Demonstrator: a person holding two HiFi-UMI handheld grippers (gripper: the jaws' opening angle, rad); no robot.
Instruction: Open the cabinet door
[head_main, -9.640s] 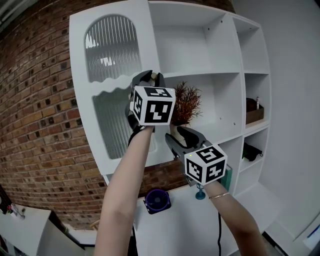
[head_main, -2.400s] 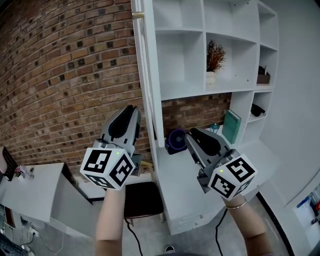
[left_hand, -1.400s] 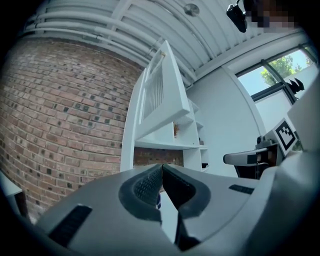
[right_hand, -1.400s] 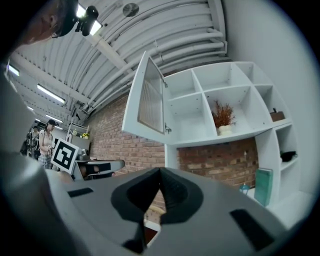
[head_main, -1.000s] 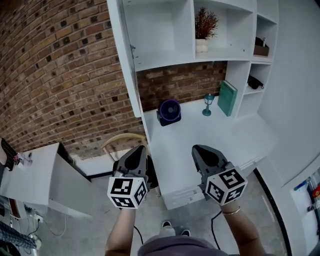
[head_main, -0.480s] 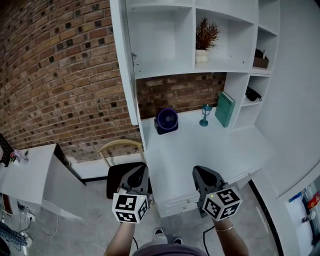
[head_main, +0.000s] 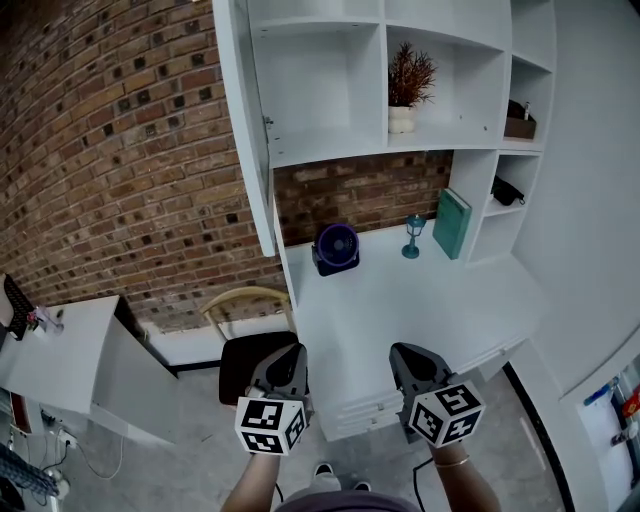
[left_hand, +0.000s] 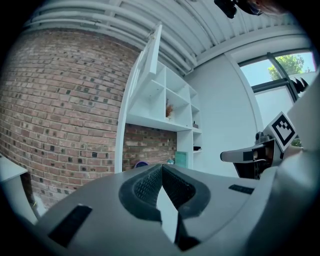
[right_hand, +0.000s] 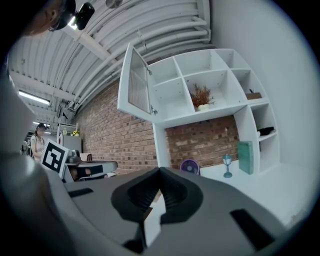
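door (head_main: 245, 130): standing swung wide out from the cabinet (head_main: 330, 90), edge-on to me at upper left, in front of the brick wall (head_main: 120, 160). The right gripper view is showing it hanging clear of the frame.
left gripper (head_main: 288, 358): I'm holding it low, above the chair (head_main: 245, 362) and just beside the desk (head_main: 400, 295) corner. Jaws are pressing together with nothing between them. It's well apart from the door.
compartment: the space behind the door is showing fully and looking bare. The plant (head_main: 408, 78) is sitting in the next one to the right.
right gripper (head_main: 410, 358): I'm holding it low too, over the desk's front edge. Jaws are pressing together on nothing, and it's touching nothing.
done: I'm judging the opening finished, since the door is standing about as far out as it looks able to go.
left to do: I'm seeing nothing remaining. Both tools are sitting back from the cabinet, so I'm reading this as the wrap-up.
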